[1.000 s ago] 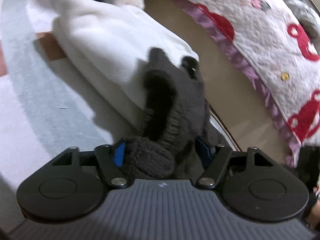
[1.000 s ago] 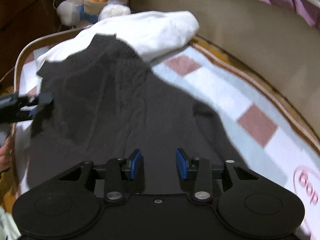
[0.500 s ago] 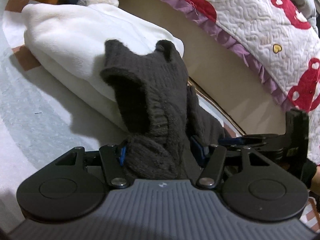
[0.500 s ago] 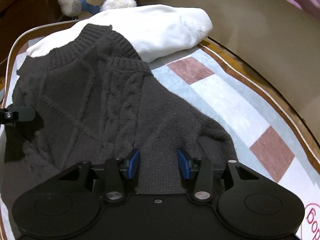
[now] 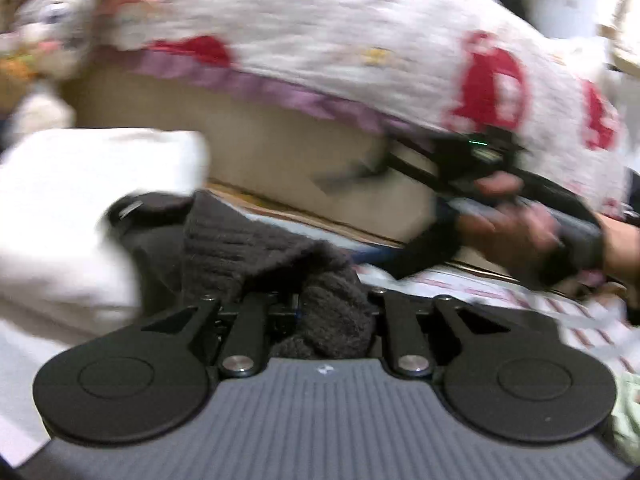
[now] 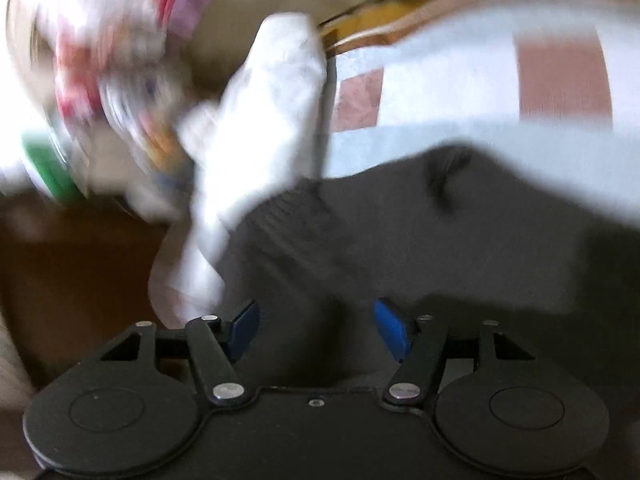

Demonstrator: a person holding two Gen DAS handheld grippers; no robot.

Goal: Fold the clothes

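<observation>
A dark grey cable-knit sweater (image 5: 256, 248) lies on a checked mat. My left gripper (image 5: 320, 316) is shut on a bunched edge of it; the knit fills the space between the fingers. In the right wrist view the sweater (image 6: 400, 240) spreads under my right gripper (image 6: 316, 328), whose blue fingertips (image 6: 390, 328) stand apart over the fabric, open. The right gripper and the hand holding it also show in the left wrist view (image 5: 520, 216), blurred, at the right.
A folded white fleece garment (image 5: 80, 200) lies left of the sweater and also shows in the right wrist view (image 6: 264, 120). A bed base with a white quilt with red prints (image 5: 360, 40) runs behind. A plush toy (image 6: 120, 100) shows blurred. The pale mat with brown squares (image 6: 480, 96) lies below.
Both views have swung sharply and blurred. My left gripper has carried the sweater edge rightward toward the right gripper. My right gripper has turned left over the sweater and stays open.
</observation>
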